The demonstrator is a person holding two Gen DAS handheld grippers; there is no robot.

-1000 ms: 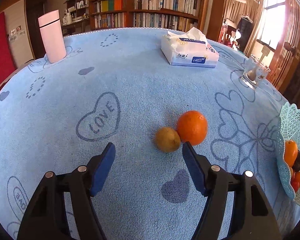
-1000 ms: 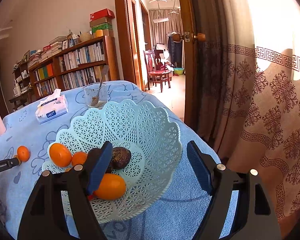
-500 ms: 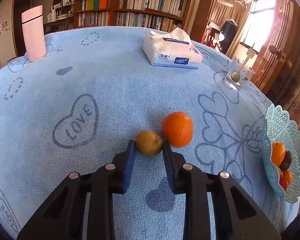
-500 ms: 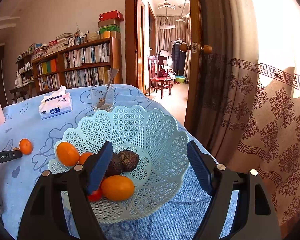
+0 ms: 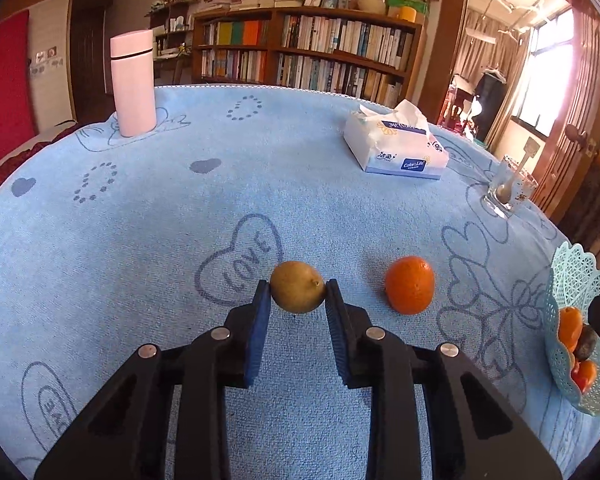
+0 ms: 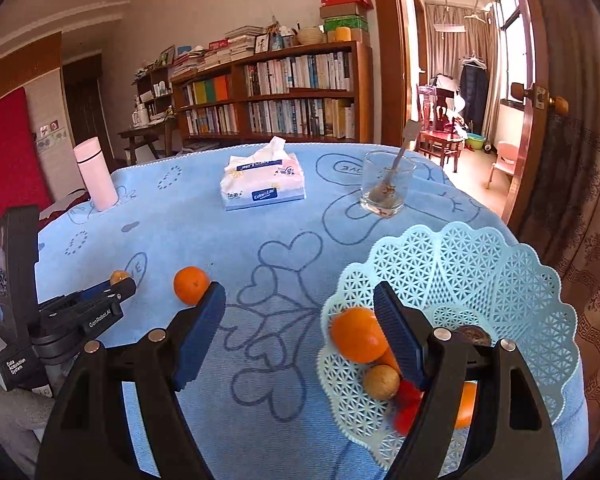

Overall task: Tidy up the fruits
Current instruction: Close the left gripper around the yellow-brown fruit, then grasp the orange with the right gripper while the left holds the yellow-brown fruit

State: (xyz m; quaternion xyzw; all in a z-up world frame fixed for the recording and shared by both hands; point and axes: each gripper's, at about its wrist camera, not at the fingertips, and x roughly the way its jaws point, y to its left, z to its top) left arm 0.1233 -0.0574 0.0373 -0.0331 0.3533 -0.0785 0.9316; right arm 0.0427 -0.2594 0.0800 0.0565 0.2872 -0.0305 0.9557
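Observation:
My left gripper (image 5: 297, 294) is shut on a small yellow-brown fruit (image 5: 297, 286) and holds it just above the blue tablecloth; it also shows in the right wrist view (image 6: 120, 279). An orange (image 5: 409, 285) lies on the cloth to its right, also in the right wrist view (image 6: 191, 285). My right gripper (image 6: 298, 312) is open and empty, over the cloth beside the left rim of the pale blue lattice basket (image 6: 500, 272). The basket holds several fruits, among them an orange (image 6: 356, 334) and a brown fruit (image 6: 381, 381). The basket shows at the right edge in the left wrist view (image 5: 580, 288).
A tissue box (image 5: 396, 146) lies at the back of the table. A glass with a spoon (image 6: 387, 188) stands at the back right near the table edge. A pink flask (image 5: 133, 82) stands at the back left. A bookshelf and a doorway lie beyond.
My left gripper closed on the yellow-brown fruit and lifted it left, away from the orange. My right gripper swung left from over the basket; it stayed open.

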